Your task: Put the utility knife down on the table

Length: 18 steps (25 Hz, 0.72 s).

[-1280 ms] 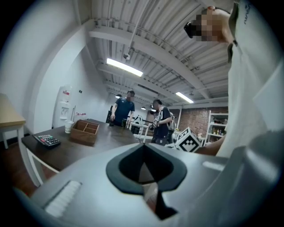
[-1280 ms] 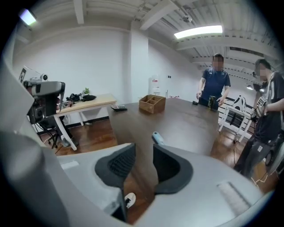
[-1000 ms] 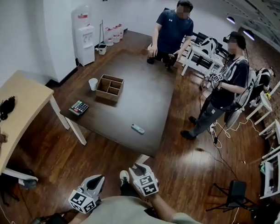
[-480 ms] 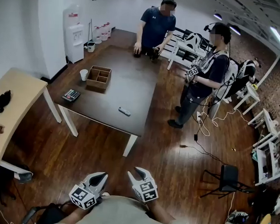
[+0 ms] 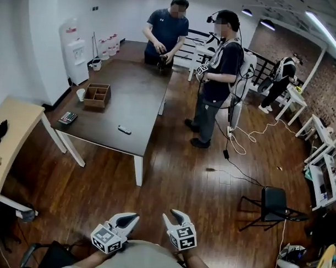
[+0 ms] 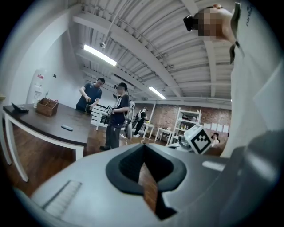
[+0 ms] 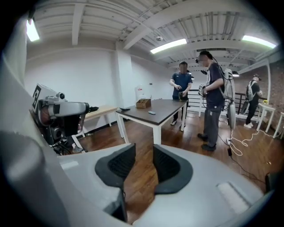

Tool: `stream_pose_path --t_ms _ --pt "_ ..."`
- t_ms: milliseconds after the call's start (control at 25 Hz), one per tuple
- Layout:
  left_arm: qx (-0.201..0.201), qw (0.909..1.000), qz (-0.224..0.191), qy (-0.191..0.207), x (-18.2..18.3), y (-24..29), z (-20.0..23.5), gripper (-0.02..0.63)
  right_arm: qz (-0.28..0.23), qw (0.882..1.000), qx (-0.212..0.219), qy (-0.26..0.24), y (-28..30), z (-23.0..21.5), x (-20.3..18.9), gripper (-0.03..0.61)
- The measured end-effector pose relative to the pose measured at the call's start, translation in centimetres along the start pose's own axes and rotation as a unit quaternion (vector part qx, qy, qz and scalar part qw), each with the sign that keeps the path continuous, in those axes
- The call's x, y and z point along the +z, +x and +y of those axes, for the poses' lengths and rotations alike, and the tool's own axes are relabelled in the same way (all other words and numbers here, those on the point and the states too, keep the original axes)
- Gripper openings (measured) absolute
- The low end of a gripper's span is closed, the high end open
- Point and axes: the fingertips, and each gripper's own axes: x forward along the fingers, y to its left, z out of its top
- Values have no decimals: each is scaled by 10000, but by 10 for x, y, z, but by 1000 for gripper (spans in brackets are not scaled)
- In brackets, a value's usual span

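- The wooden floor point(image 5: 172, 175) fills most of the head view; white cables trail over it at the right.
- A long dark surface point(image 5: 142, 97) stands at the upper left, well apart from both tongs.
- One person in a dark blue shirt point(image 5: 166, 26) stands at the far end of that surface with both hands on something dark. A second person wearing a headset point(image 5: 217, 72) stands just beside its right edge, and a third point(image 5: 283, 74) bends over a white desk far to the right.
- A pale surface point(image 5: 17, 125) stands at the left edge.
- A white water dispenser point(image 5: 73, 50) stands against the wall.
- A black chair point(image 5: 273, 203) stands on the floor at the right.
- The left tongs point(image 5: 131, 217) are held low over the floor. Their dark pads point(image 6: 126, 166) meet at the tips, with nothing between them.
- The right tongs point(image 5: 172, 215) are held beside them. Their pads point(image 7: 117, 164) stand slightly apart, and only floor shows in the gap.
- A compartmented wooden box point(image 5: 96, 95) sits near the left edge of the dark surface.
- A calculator point(image 5: 68, 118) lies at the near left corner.
- A white cup point(image 5: 81, 94) stands just left of the box.
- The utility knife point(image 5: 124, 130), a small pale oblong, lies flat on the dark surface near its front edge, apart from everything else.
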Motion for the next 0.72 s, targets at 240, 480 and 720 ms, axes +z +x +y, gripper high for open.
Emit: stream_pose_path --t_ms 240,480,720 --pt "148 9996 212 -94 -28 12 -47 2 -29 9999 -9 136 -37 -33 -30 126" --pt "315 9993 175 -73 -34 19 -72 2 -182 9993 301 -93 -55 -27 -29 126" --pt "490 9988 31 -87 -42 16 -88 2 -207 9970 697 -264 -64 -6 -38 126"
